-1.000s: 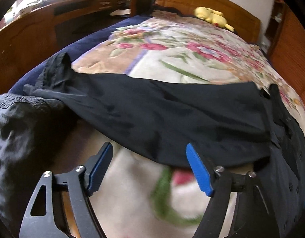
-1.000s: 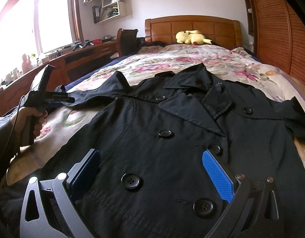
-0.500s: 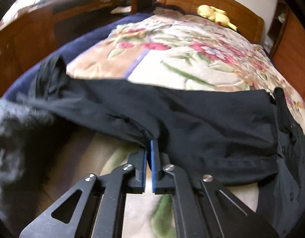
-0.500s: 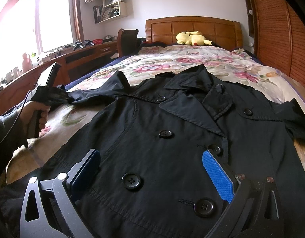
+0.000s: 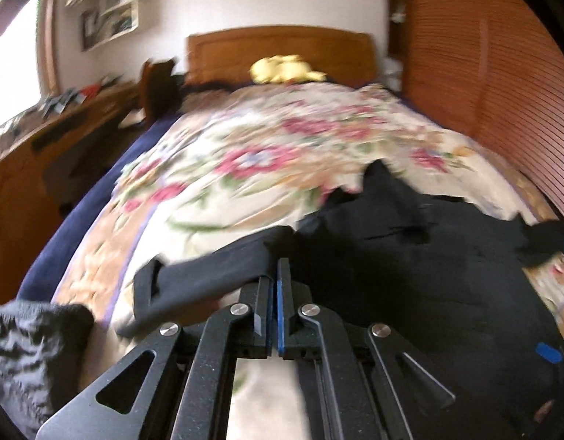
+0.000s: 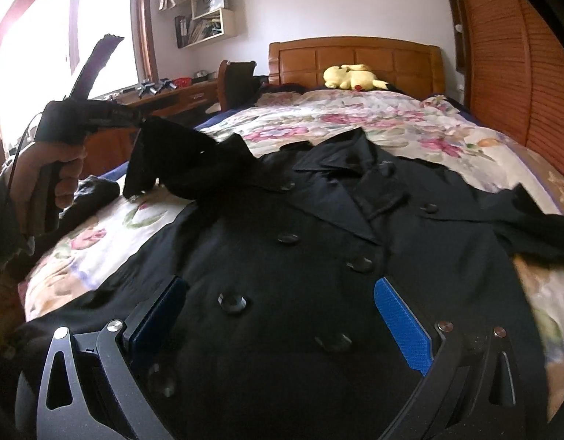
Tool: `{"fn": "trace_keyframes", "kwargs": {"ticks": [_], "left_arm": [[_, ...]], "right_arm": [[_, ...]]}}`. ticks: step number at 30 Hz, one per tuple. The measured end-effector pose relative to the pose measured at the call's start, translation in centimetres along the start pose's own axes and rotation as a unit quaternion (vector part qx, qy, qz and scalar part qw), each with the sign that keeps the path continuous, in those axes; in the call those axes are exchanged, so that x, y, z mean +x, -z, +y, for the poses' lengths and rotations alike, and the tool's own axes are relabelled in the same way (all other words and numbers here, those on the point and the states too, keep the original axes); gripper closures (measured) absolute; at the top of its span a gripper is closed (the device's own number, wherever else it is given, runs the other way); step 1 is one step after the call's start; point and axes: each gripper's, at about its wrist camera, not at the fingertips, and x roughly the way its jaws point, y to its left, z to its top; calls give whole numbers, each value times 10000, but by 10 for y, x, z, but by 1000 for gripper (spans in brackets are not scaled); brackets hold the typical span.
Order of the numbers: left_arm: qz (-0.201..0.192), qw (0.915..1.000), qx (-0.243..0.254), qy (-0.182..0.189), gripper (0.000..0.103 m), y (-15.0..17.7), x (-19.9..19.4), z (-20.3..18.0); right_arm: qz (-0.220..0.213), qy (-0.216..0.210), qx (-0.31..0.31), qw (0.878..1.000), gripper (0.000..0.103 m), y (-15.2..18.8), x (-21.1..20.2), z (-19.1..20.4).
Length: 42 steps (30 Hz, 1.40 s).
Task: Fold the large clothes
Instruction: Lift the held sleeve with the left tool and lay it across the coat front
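A black double-breasted coat [image 6: 318,242] lies face up on the floral bedspread [image 6: 355,117]. My left gripper [image 5: 275,275] is shut on the coat's left sleeve [image 5: 208,275] and holds it lifted off the bed. In the right wrist view the same gripper [image 6: 135,119] shows at the left with the sleeve [image 6: 172,157] hanging from it. My right gripper [image 6: 278,315] is open and empty, low over the coat's front between its buttons. The coat's other sleeve [image 6: 538,227] lies out to the right.
A yellow plush toy [image 6: 349,77] lies by the wooden headboard [image 6: 355,55]. A wooden desk [image 6: 164,99] and a chair [image 6: 238,80] stand left of the bed. A slatted wooden wall [image 6: 520,73] runs along the right. Dark cloth [image 5: 29,348] lies at the bed's left edge.
My left gripper shut on the sleeve, then lifted it up and swung it towards the coat's body. My right gripper has stayed open over the coat's front.
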Motion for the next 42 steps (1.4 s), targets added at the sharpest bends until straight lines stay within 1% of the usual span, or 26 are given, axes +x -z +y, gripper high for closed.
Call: {"fn": "trace_keyframes", "kwargs": {"ticks": [4, 7, 10, 13, 15, 18, 20, 21, 23, 25, 27, 28, 29, 30, 31, 32, 36, 39, 42], "left_arm": [[-77, 9992, 276, 282, 102, -4, -18, -43], [-66, 9982, 352, 490, 102, -6, -26, -69], [-57, 9965, 563, 622, 102, -4, -39, -97], [46, 9955, 677, 657, 102, 2, -44, -114], [155, 9958, 680, 598, 101, 8, -44, -116], [304, 9948, 662, 709, 100, 22, -47, -115], [346, 9941, 636, 806, 89, 31, -51, -116], [348, 9936, 629, 869, 86, 37, -56, -116], [353, 9930, 640, 932, 76, 45, -63, -117], [373, 9920, 622, 1033, 69, 52, -71, -115], [391, 9912, 582, 1119, 67, 59, -80, -109], [399, 9912, 572, 1126, 62, 60, -81, -107], [409, 9913, 538, 1133, 53, 63, -82, -102], [416, 9915, 511, 1123, 48, 64, -82, -97], [429, 9919, 477, 1097, 37, 66, -81, -93], [446, 9922, 442, 1076, 31, 67, -79, -89], [622, 9936, 330, 882, 30, 73, -60, -70], [762, 9945, 295, 649, 30, 77, -34, -56], [965, 9936, 154, 562, 30, 81, -7, -45]], "right_arm": [[-100, 162, -13, 9998, 1, 3, -37, -14], [-284, 298, -17, 9992, 1, 3, -60, -20], [-314, 440, -36, 9985, 1, 7, -72, -23], [-253, 552, -55, 9981, 1, 11, -75, -26], [-212, 587, -68, 9980, 1, 11, -77, -24], [-210, 566, -46, 9982, 1, 8, -81, -19], [-207, 556, -58, 9982, 1, 5, -82, -17], [-204, 574, -76, 9981, 1, 5, -85, -16], [-197, 579, -89, 9981, 1, 4, -89, -17], [-218, 582, -91, 9980, 1, 2, -90, -17], [-214, 590, -84, 9980, 1, 1, -89, -15], [-209, 589, -70, 9980, 1, 1, -88, -16], [-209, 585, -58, 9981, 1, 1, -86, -16], [-212, 578, -49, 9981, 1, 1, -84, -17], [-176, 589, -43, 9981, 1, 2, -81, -19], [-94, 603, -29, 9981, 1, 2, -77, -19], [2, 564, -23, 9984, 1, 0, -71, -16], [76, 526, -43, 9986, 1, -1, -66, -14], [118, 527, -104, 9985, 1, -5, -64, -13]]}}
